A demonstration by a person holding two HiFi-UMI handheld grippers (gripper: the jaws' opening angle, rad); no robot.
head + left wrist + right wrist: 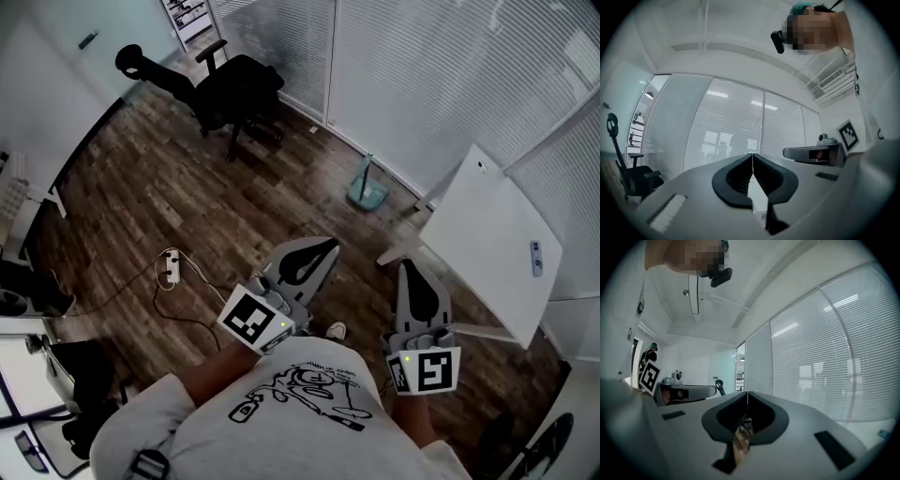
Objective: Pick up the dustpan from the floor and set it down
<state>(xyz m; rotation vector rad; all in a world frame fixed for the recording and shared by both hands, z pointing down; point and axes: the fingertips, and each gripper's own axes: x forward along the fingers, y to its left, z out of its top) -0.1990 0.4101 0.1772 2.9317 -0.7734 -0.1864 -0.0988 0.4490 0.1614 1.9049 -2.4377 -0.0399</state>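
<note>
Wood floor: teal dustpan stands beside blinds; contents unclear.

Wood floor: teal dustpan by blinds, black office chair, white power strip.

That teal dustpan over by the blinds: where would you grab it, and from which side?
On the dustpan, the thin handle looks best: it stands upright and slim enough to close the jaws across. Come in level from the room side, since the blinds stand close behind it.
</note>
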